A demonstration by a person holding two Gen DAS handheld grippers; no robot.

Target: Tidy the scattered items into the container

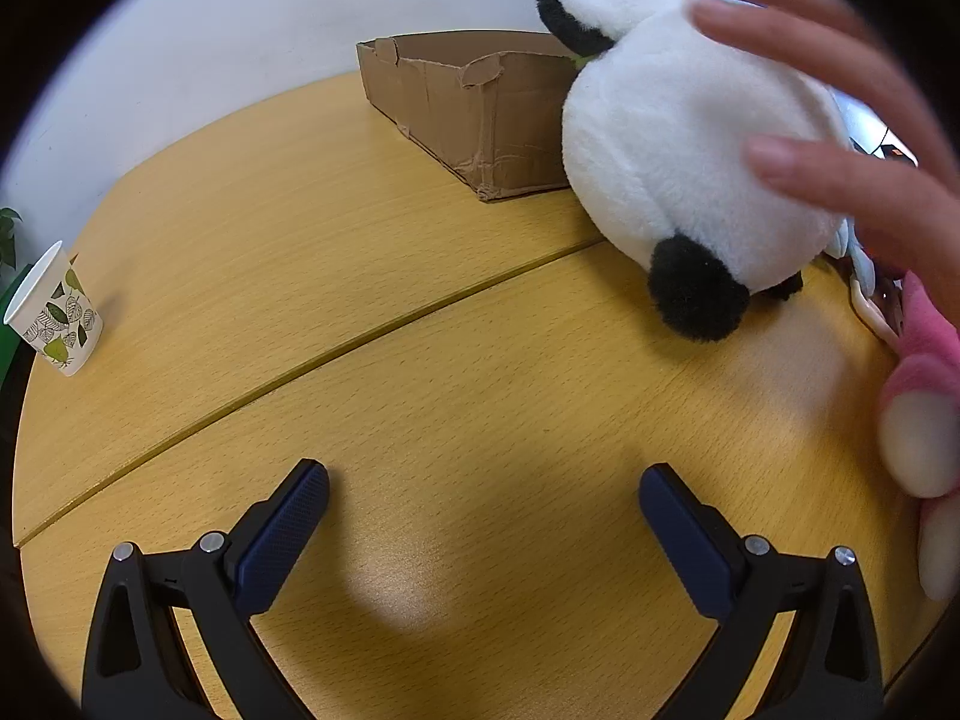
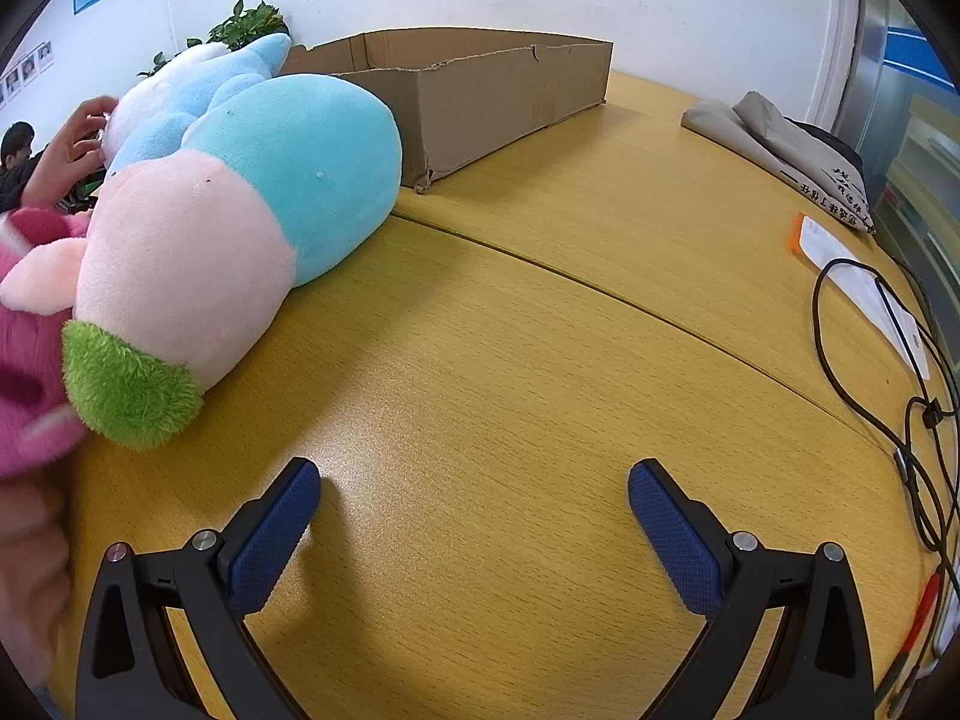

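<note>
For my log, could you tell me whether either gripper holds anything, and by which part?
Nothing is held: the left gripper and right gripper both have open jaws over bare table.

Left gripper [image 1: 483, 495] and right gripper [image 2: 474, 492] — both spread wide, empty

Four plush toys: white [image 1: 690, 138], pink [image 1: 924, 408], pastel [image 2: 240, 228], blue [image 2: 198, 96]; one cardboard box [image 2: 480, 96], one paper cup [image 1: 57, 312]

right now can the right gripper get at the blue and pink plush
Probably yes. The right gripper is open over bare table, and the blue and pink plush lies ahead to its left with nothing between. A pink toy crowds its near end, so come in at the body.
</note>
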